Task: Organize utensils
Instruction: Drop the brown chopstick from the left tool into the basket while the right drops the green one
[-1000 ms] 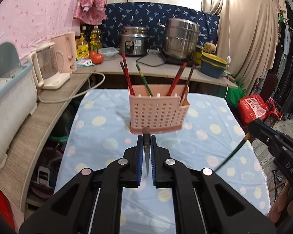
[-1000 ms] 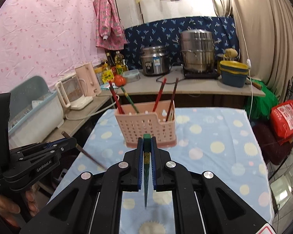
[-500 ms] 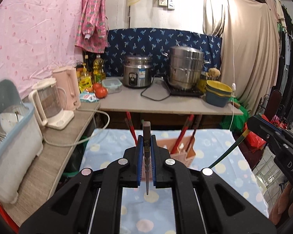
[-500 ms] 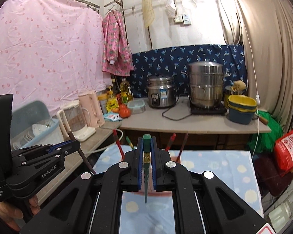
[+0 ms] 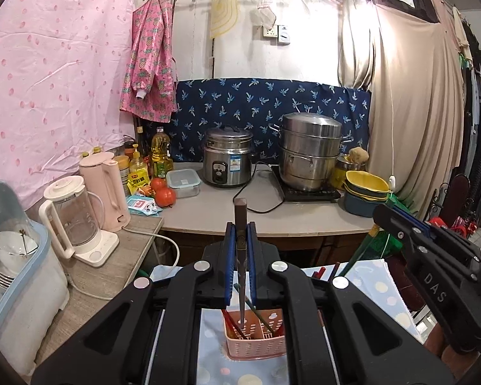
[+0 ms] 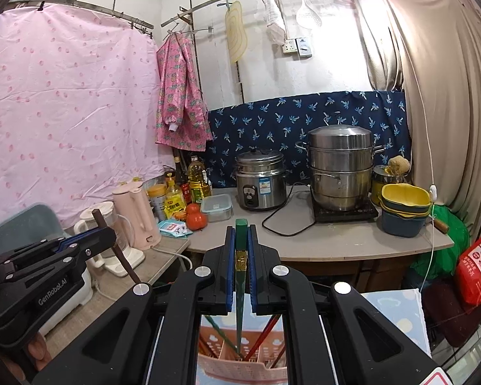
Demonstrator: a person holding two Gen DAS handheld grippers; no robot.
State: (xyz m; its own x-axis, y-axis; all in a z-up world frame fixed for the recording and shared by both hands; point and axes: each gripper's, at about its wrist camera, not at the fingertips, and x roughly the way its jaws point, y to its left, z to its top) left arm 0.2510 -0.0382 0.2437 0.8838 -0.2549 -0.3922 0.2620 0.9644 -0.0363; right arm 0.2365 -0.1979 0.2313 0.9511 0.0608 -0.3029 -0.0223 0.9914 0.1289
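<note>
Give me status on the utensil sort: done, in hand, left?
Done: several chopsticks already stand in the pink basket. In hand: the left gripper clamps a brown chopstick, the right gripper a green chopstick, both held above the basket. Left: dropping these two in. No other loose utensils are visible.

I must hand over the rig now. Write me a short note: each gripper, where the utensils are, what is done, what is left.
Left gripper: shut on a dark brown chopstick, held upright above the pink basket.
Right gripper: shut on a green chopstick, also above the basket.
Done: several red and green chopsticks already stand in the basket.
Left: lower both held chopsticks into the basket and release. Whether more utensils lie on the table is out of view.
</note>
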